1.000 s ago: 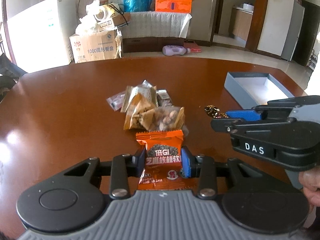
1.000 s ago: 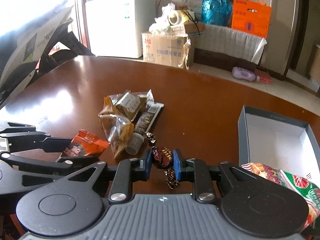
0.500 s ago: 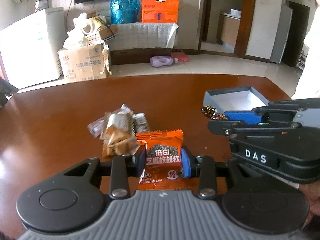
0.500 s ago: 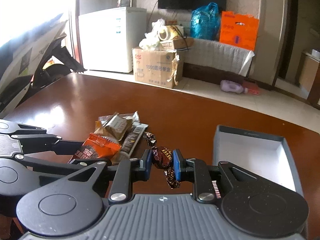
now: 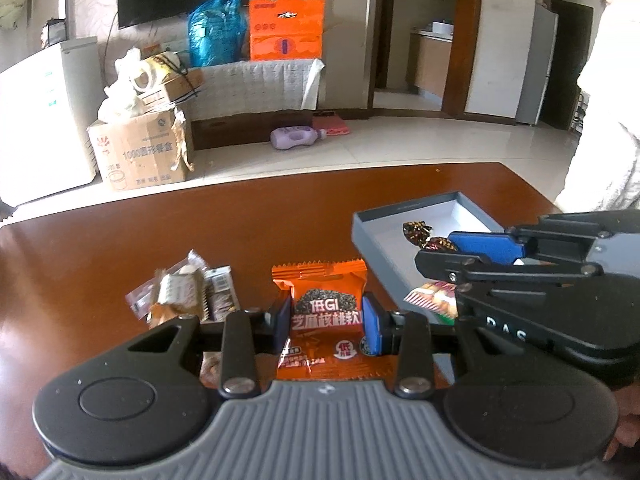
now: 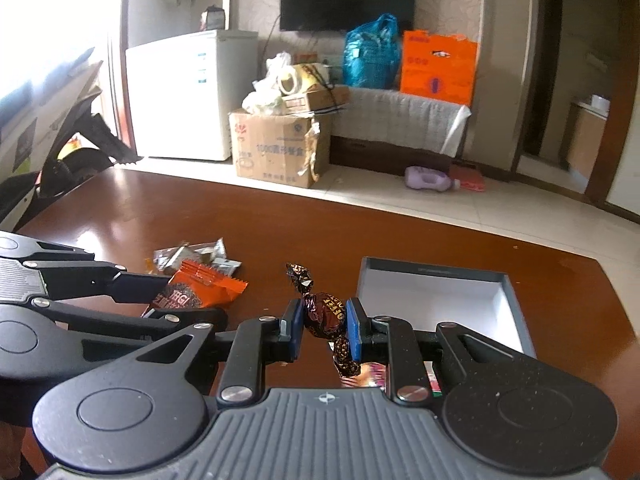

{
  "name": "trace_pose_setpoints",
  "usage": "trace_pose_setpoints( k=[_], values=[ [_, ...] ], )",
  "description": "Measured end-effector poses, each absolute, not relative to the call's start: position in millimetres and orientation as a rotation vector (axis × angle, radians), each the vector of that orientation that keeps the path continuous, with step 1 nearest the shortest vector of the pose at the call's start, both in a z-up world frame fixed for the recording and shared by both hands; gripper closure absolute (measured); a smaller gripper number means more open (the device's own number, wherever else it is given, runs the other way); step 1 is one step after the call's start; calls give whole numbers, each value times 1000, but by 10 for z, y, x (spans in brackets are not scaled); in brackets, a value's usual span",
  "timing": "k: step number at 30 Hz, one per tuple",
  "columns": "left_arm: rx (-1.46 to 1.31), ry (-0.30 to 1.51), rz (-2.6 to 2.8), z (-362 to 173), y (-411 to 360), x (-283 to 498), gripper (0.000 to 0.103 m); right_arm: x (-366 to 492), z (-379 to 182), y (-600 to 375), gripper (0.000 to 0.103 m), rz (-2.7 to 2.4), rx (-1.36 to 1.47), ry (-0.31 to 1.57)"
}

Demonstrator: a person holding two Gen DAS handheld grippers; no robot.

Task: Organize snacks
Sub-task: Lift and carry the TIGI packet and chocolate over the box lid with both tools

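Note:
My left gripper (image 5: 326, 322) is shut on an orange snack packet (image 5: 322, 304), held above the brown table. My right gripper (image 6: 322, 330) is shut on a dark brown twist-wrapped toffee (image 6: 324, 316). In the left wrist view the right gripper (image 5: 436, 246) hangs over the near part of the grey box (image 5: 372, 232), toffee (image 5: 424, 236) between its blue pads. In the right wrist view the left gripper (image 6: 160, 292) with the orange packet (image 6: 200, 294) is at the left. The grey box (image 6: 516, 308) has a white inside; a colourful packet (image 6: 368, 374) shows at its near end.
A small pile of wrapped snacks (image 5: 188, 292) lies on the brown table (image 5: 120, 248), left of the box. A person in a pale garment (image 5: 608, 120) stands at the right. Beyond the table are a cardboard carton (image 5: 140, 152), a white fridge (image 6: 192, 96) and a purple bottle (image 5: 296, 136) on the floor.
Both grippers have risen and moved toward the grey box, each keeping its snack. The snack pile has dropped lower and to the left in both views.

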State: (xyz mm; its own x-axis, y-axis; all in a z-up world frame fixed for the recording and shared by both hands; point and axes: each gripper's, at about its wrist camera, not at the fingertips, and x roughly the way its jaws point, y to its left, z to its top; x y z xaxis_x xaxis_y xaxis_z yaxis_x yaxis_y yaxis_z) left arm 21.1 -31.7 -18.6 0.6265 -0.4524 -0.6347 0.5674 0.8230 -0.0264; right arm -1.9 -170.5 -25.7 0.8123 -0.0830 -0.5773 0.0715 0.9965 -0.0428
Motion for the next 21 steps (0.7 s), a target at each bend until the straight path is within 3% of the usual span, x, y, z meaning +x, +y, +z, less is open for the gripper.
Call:
trace_pose_setpoints(
  k=[21],
  values=[
    [230,677,-675,-104,-1129,129,68,-342,-249,-2473,79,-203,32,608]
  ],
)
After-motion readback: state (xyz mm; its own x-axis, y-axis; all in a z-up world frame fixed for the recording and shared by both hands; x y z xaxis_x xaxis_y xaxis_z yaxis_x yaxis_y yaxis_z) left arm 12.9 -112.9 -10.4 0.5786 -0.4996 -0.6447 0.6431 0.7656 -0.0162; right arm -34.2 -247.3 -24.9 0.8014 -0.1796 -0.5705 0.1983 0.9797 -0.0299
